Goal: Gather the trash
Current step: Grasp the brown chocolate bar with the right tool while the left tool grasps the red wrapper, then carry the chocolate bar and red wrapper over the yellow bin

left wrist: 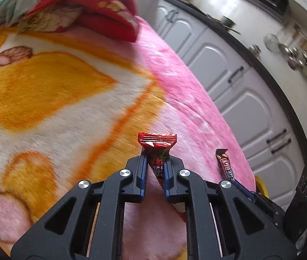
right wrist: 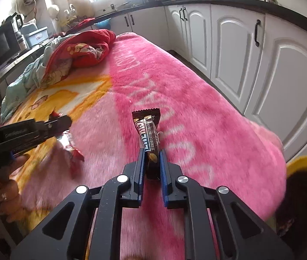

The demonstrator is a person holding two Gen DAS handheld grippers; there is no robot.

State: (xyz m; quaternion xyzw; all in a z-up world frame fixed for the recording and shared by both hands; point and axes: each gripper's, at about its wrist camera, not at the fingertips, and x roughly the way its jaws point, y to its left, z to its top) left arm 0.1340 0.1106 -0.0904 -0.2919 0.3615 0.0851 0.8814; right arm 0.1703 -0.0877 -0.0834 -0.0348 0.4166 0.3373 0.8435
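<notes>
Left wrist: left gripper (left wrist: pixel 156 162) clamped on red wrapper (left wrist: pixel 157 142), lifted over blanket (left wrist: pixel 66 108). Right wrist: right gripper (right wrist: pixel 151 162) pinched on brown bar (right wrist: pixel 148 130); yellow bin (right wrist: pixel 304 162) near right. Risk: thin foil slipping from pads during transfer to bin.

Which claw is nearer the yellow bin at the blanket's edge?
Right. The right claw, shut on the brown wrapper, sits just left of the yellow bin. The left claw, shut on the red wrapper, is farther left over the blanket.
</notes>
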